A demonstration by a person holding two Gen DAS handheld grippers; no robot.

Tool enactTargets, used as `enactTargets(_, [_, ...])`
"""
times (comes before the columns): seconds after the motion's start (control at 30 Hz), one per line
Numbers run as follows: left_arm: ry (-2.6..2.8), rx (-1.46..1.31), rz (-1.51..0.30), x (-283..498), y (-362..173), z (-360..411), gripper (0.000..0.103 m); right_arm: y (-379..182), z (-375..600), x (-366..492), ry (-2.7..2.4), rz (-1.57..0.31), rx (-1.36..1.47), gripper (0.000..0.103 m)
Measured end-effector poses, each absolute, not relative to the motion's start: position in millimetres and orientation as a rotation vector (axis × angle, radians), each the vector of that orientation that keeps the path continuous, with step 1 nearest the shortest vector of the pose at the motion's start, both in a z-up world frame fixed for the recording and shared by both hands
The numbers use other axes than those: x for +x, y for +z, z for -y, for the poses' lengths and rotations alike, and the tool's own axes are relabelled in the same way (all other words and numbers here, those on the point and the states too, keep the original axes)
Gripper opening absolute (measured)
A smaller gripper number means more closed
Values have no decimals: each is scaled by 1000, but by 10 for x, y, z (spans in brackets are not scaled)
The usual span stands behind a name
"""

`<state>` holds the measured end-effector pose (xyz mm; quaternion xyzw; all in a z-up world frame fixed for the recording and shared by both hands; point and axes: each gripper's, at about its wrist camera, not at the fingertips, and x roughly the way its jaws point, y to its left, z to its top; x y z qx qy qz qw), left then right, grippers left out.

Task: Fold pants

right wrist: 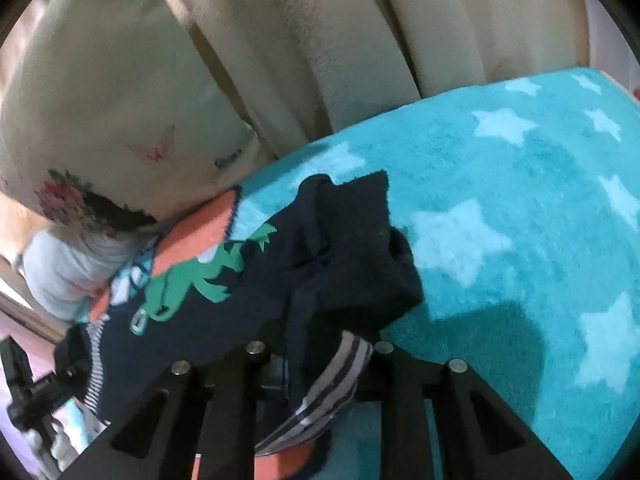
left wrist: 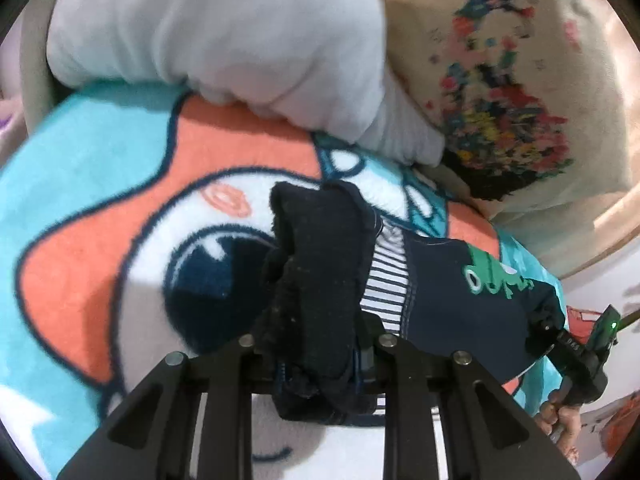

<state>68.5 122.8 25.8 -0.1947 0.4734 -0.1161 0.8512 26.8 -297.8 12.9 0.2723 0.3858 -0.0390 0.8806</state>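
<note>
Small navy pants (left wrist: 436, 292) with a green dinosaur print and a striped lining are held between my two grippers above a fleece blanket (left wrist: 100, 184). My left gripper (left wrist: 316, 364) is shut on one bunched end of the pants. My right gripper (right wrist: 320, 360) is shut on the other end, where the pants (right wrist: 224, 312) show their striped inside. In the left wrist view the right gripper (left wrist: 560, 340) shows at the pants' far right edge. In the right wrist view the left gripper (right wrist: 36, 392) shows at the lower left.
The blanket (right wrist: 500, 208) is teal with pale stars and an orange cartoon face. A white cloth bundle (left wrist: 224, 40) and a cream cushion with a floral print (left wrist: 508, 92) lie at the back. Beige sofa backrest (right wrist: 360, 40) stands behind.
</note>
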Motion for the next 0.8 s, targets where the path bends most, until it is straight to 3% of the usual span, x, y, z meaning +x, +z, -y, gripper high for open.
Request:
enactTargets(0.6, [-257,-484,-847,-392,927,-1482,23,849,2878,-906,65,-607,647,15])
enactTargets(0.8, [-216,-444,-965,-404,542,-1518,25,361,2928,-1047,-40,-684,671,15])
